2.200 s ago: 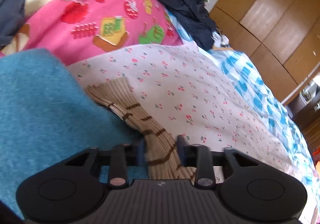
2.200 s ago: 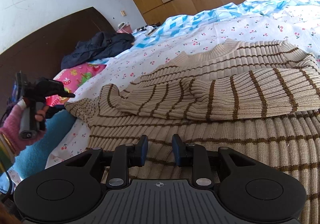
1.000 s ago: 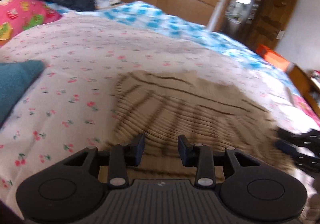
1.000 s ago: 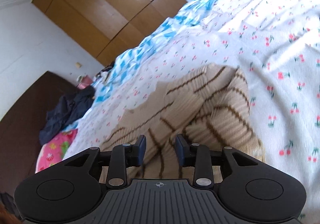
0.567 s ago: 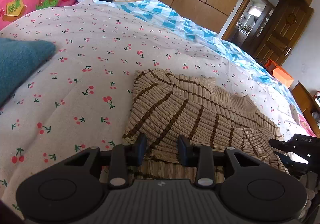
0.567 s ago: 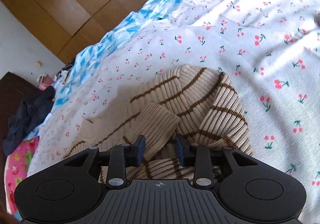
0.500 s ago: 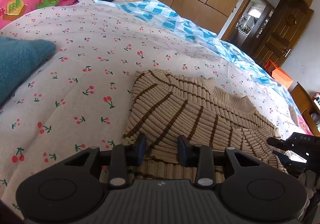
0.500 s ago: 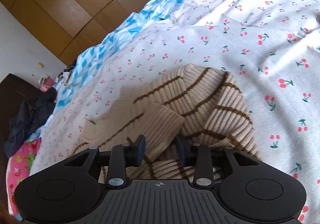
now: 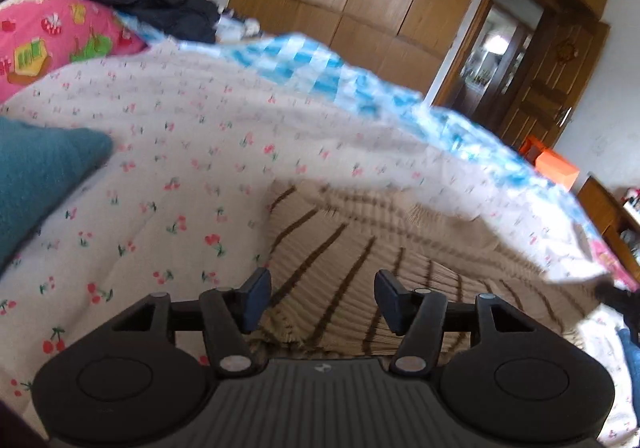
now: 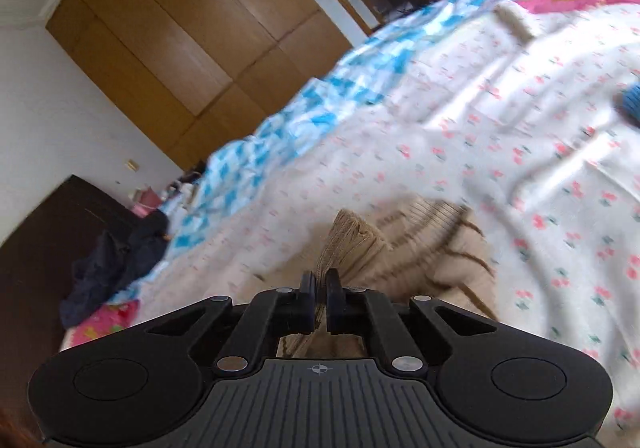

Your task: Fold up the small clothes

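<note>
Beige ribbed sweater (image 9: 360, 248) with brown stripes lies on a cherry-print bedsheet (image 9: 168, 168), near both cameras. The left gripper (image 9: 322, 298) hangs just above it, its jaws opening with nothing pinched. The right gripper (image 10: 320, 288) is clamped on a bunched fold of the sweater (image 10: 352, 244).

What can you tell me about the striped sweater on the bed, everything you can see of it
The striped sweater is a ribbed beige knit with thin dark brown stripes, soft and limp. It lies folded on the cherry-print bedspread, blurred in both views. The right claw is shut on a bunched fold of it, which stands up in front of the pads. The left claw hangs over its near edge, jaws opening, pads not pressing the knit.
</note>
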